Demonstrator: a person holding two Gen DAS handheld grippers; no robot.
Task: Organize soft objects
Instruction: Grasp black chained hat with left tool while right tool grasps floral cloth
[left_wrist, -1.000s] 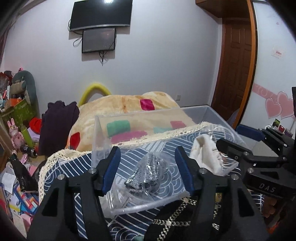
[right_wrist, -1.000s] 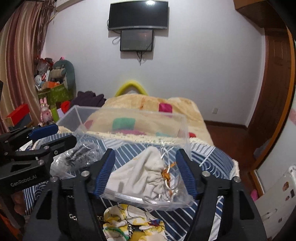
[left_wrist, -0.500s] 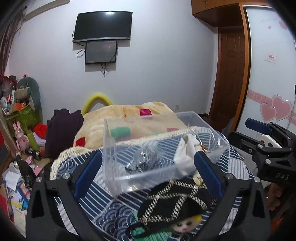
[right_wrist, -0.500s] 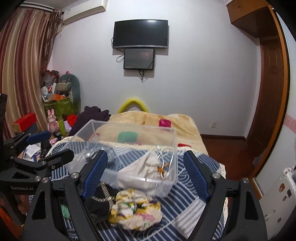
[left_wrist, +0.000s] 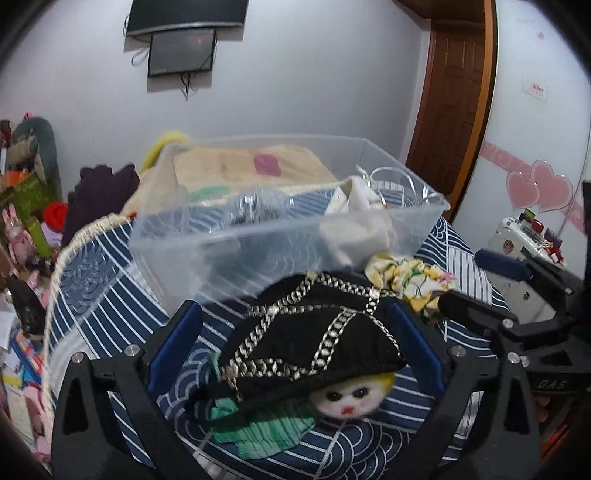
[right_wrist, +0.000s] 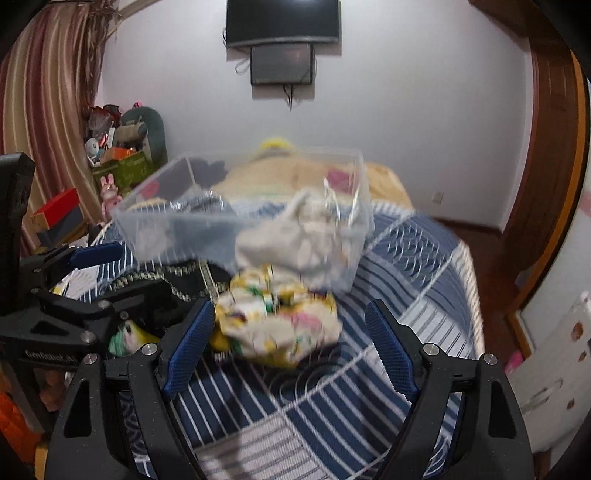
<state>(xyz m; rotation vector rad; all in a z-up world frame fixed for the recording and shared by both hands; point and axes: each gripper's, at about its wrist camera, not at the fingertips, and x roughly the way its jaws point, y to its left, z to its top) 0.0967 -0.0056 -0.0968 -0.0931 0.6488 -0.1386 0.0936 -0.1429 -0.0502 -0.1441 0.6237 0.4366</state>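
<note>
The left gripper (left_wrist: 293, 345) is spread wide around a black doll (left_wrist: 314, 350) at lower centre. The right gripper (right_wrist: 291, 343) is likewise spread wide, nothing held, with a floral cloth (right_wrist: 277, 317) framed at centre.

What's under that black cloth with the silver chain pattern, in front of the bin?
A doll with a white face and yellow hair peeks from under the black cloth, and green fabric shows at its near edge. The rest of the doll is covered, so its body cannot be seen.
</note>
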